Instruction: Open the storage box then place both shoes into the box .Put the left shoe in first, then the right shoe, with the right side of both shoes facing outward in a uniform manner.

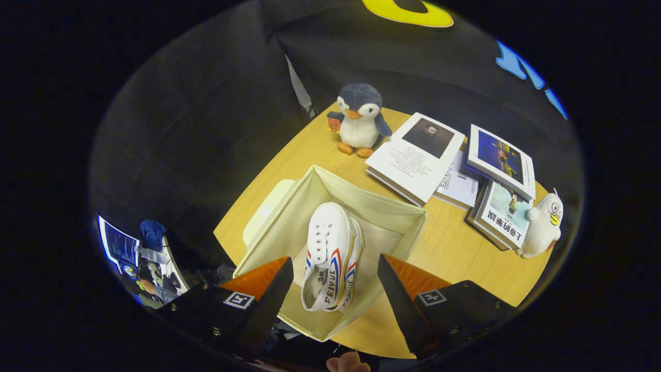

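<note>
- Well left in the frame, at the lower left, a cluttered desk with a lit screen (117,245) sits beyond the black cloth wall; it is too small to make out more.
- Just right of that, a pale flat lid-like piece (266,209) lies on the round light-wood table (459,258), touching the box's left wall; it is probably the lid, set aside so the opening stays free, though the view is poor there.
- At centre, the cream fabric storage box (397,219) stands open, with its near corner at the table's near edge.
- Inside it lie white canvas shoes with red and blue side stripes (330,253), on edge and pressed together, toes away from the camera, heels near. They look like a pair, so both shoes seem to be in, side by side.
- Around them, the gripper (330,287) hangs above the box with its fingers spread wide, one on each side of the heels, touching neither and holding nothing.
- In the upper centre a grey and white plush penguin (360,120) stands past the box.
- To the right lie a white paperback with a dark portrait (415,157) and stacked picture books (500,186).
- Far right stands a white plush duck (542,223).
</note>
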Available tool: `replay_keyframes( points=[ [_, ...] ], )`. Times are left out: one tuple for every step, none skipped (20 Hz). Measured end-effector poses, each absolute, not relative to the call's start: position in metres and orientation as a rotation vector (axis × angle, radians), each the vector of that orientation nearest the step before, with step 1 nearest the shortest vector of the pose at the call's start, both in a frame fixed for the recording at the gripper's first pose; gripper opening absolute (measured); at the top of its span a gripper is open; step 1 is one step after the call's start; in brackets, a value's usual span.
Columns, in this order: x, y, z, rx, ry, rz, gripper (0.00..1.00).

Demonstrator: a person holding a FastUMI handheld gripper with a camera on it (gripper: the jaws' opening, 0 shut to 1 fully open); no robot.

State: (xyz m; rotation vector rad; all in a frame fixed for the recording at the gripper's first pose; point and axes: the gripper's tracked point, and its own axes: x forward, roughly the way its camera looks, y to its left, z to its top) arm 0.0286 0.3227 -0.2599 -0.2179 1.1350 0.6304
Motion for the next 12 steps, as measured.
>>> replay_keyframes(
  points=[
    [0.030,0.318,-0.251,-0.208,1.110,0.626,0.99],
    [0.031,0.312,-0.241,-0.196,1.081,0.619,0.99],
    [0.033,0.306,-0.230,-0.178,1.044,0.610,0.99],
    [0.035,0.299,-0.218,-0.162,1.000,0.601,0.99],
    [0.041,0.290,-0.206,-0.148,0.949,0.585,0.99],
    [0.041,0.281,-0.193,-0.123,0.899,0.567,0.99],
    [0.041,0.274,-0.178,-0.090,0.843,0.553,0.99],
    [0.042,0.266,-0.163,-0.060,0.782,0.539,0.99],
    [0.045,0.254,-0.147,-0.049,0.718,0.518,0.99],
    [0.047,0.238,-0.131,-0.049,0.652,0.485,0.99],
    [0.050,0.224,-0.117,-0.047,0.585,0.453,0.99],
    [0.051,0.213,-0.105,-0.037,0.519,0.420,0.99]
  ],
)
